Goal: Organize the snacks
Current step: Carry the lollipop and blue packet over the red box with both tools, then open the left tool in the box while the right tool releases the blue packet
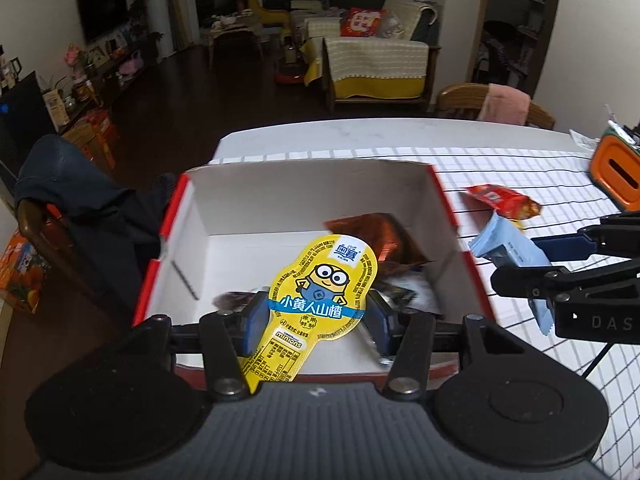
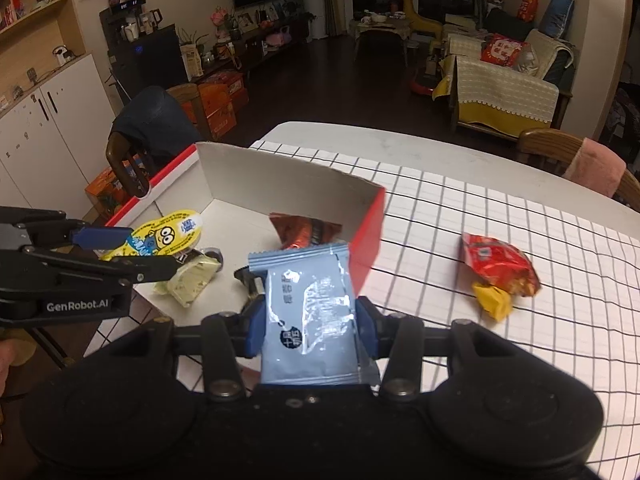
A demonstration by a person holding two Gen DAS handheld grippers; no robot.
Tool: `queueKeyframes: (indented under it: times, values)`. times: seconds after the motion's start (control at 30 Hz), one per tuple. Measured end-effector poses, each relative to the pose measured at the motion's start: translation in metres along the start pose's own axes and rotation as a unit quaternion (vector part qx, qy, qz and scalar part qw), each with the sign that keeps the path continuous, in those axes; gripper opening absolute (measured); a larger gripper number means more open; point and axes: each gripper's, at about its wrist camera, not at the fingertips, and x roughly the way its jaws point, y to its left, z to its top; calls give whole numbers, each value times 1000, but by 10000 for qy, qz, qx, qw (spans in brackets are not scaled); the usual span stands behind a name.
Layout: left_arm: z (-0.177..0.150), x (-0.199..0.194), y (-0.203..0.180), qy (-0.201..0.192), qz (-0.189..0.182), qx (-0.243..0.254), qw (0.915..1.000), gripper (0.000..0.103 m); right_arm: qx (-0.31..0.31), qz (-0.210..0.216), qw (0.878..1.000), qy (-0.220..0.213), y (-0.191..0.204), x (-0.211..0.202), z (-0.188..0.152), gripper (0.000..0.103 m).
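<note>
The yellow snack pack [image 1: 320,300] reads "小黄人山楂" on its blue band, with "minions" below it. The left hand-held gripper [image 2: 176,252] carries "GenRobot.AI" on its side, and the right hand-held gripper [image 1: 520,258] shows the letters "DAS" at the picture's edge. The blue packet [image 2: 310,316] bears print in a dark round mark, perhaps Chinese characters, too glare-struck to read.

The box [image 2: 366,236] stands open-topped at the table's [image 2: 520,220] left edge; its upright back flap [image 2: 280,178] blocks the far side.

White table [image 2: 400,136] under a grid-lined cloth [image 2: 500,216]: red-sided box [image 2: 366,248], red snack packet [image 2: 498,262], orange case [image 1: 616,172].
</note>
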Motion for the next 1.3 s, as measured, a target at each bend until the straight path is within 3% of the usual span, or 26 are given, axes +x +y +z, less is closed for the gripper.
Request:
queueKeyframes:
  times: [0.43,0.73,0.8,1.13,1.3]
  values:
    - [5,45,42,266,421,2,9988,51,-332,-176,9990,221,29,59,17,45]
    - [4,71,44,484,488,302,9972,51,-617,-268,9964,521,44,92,15,45]
    - [3,77,42,601,520,373,9961,51,-619,-269,9959,598,45,97,14,39]
    - [-9,79,38,756,381,370,9957,52,-552,-274,9960,653,43,91,10,46]
    - [-10,71,36,646,304,330,9969,59,-474,-233,9969,578,43,80,9,56]
